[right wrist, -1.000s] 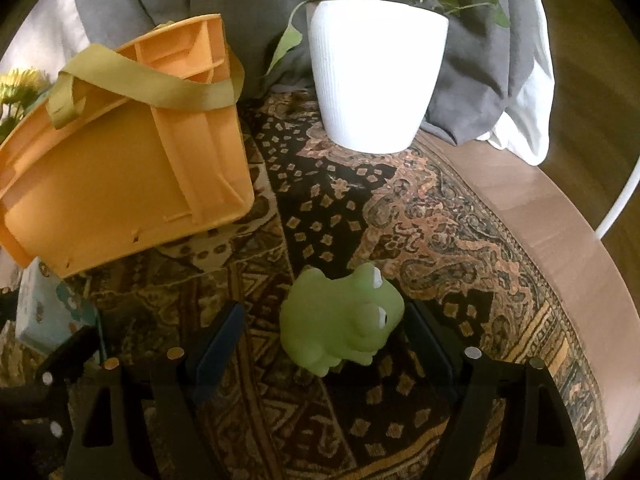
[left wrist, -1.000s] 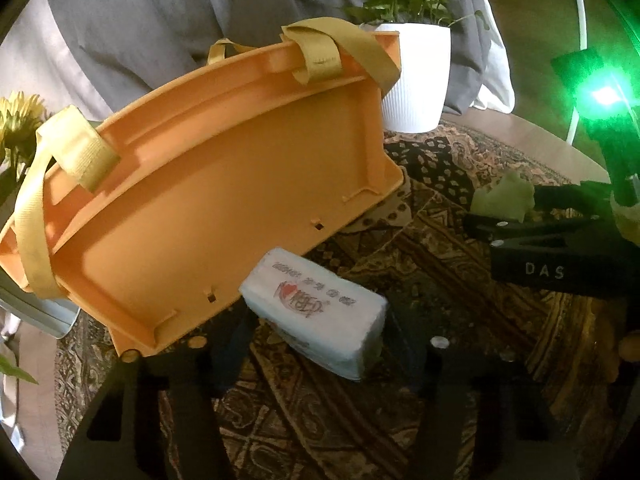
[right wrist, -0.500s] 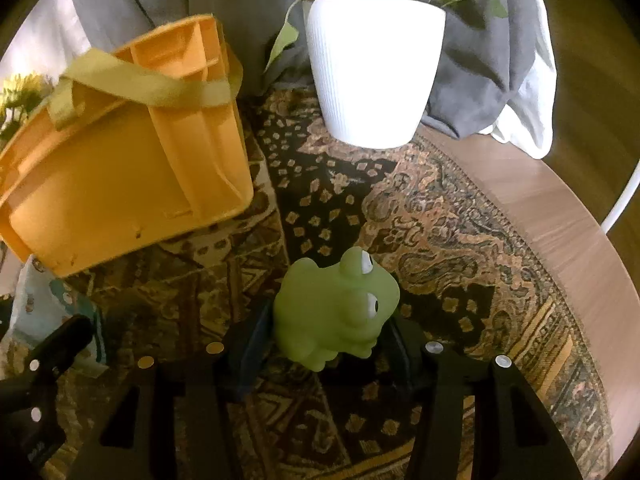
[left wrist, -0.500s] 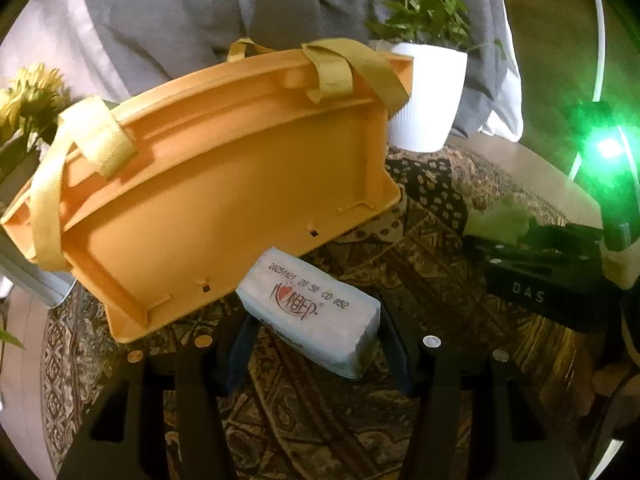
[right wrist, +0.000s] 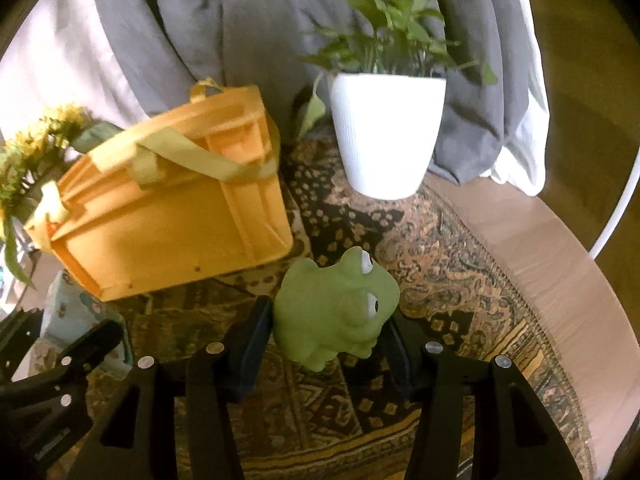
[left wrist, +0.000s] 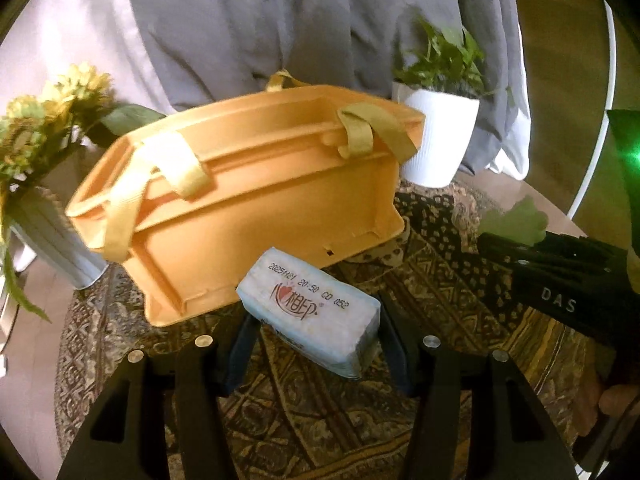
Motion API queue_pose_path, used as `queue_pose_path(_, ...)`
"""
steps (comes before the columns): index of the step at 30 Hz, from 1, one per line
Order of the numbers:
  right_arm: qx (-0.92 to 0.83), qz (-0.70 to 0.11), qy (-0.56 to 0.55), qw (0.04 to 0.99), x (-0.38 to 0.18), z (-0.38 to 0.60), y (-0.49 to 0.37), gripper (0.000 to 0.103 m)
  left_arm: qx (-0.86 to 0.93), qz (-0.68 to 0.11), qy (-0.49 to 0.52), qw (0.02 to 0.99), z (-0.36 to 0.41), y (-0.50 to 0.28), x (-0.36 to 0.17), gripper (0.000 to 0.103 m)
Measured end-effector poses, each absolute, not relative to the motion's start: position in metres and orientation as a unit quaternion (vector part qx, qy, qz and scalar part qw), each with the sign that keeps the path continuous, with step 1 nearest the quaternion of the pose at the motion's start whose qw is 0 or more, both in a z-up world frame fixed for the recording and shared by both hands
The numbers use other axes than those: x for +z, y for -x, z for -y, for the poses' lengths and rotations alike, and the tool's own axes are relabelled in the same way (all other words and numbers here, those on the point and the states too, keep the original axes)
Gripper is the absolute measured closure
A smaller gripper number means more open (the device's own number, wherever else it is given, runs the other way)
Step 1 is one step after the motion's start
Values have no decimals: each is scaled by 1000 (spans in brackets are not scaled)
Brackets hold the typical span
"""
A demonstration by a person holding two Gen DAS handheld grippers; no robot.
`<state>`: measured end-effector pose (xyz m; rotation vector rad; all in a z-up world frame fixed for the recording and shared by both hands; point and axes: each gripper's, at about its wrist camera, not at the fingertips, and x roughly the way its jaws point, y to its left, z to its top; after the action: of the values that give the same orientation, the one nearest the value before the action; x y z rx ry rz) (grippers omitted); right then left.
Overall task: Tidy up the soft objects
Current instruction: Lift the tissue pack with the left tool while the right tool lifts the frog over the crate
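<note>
While our left gripper [left wrist: 316, 340] fingers clamp the tissue pack [left wrist: 308, 316], our right gripper [right wrist: 328, 332] fingers squeeze the green frog toy [right wrist: 336, 312] near the orange basket [right wrist: 172, 216].

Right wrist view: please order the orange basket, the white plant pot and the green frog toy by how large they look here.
1. Orange basket, clearly largest.
2 and 3. White plant pot and green frog toy look alike in size. The frog is held close to the camera in the right tool, so I cannot rank them.

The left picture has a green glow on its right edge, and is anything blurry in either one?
Left wrist view: green glare washes the right edge; the tissue pack is sharp, the basket slightly smeared. Right wrist view: frog crisp, flowers blurred.
</note>
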<state>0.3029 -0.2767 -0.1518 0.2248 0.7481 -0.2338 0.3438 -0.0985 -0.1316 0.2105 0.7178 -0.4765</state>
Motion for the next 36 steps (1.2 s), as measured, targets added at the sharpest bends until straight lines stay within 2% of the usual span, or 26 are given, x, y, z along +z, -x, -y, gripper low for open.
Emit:
queue_pose_path(18, -69, -291, -91, 950, -79, 251, -276, 49, -187, -294, -69, 935, 68, -312, -66, 47)
queue_pose_path(36, -24, -224, -74, 971, -22, 224, -287, 49, -142, -235, -50, 960, 38, -311, -11, 47)
